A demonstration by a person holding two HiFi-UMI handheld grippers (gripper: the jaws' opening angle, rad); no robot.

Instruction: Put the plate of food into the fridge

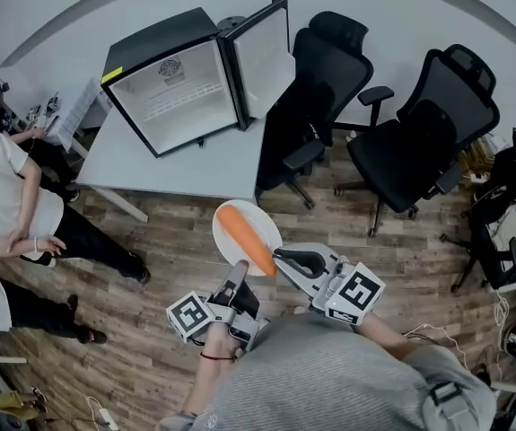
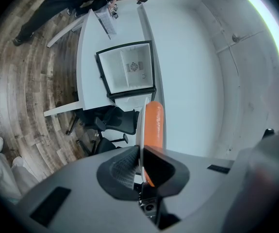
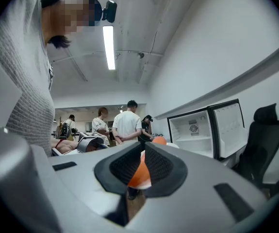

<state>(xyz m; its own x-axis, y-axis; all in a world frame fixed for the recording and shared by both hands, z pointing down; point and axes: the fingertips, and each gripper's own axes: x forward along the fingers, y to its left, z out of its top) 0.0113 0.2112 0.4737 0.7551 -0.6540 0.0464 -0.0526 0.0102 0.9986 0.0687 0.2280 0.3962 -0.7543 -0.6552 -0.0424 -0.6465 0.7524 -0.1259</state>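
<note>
The white round plate point(image 1: 262, 225) is up in the air, about level, off the worktop's point(image 1: 177, 164) near right corner. A long orange piece of food point(image 1: 246, 239) lies across it. The left tool point(image 1: 240, 266) and the right tool point(image 1: 280, 254) pinch its near rim. The small black fridge point(image 1: 181, 92) stands at the worktop's far edge, its white-lined door point(image 1: 262, 57) swung open past the right edge.
</note>
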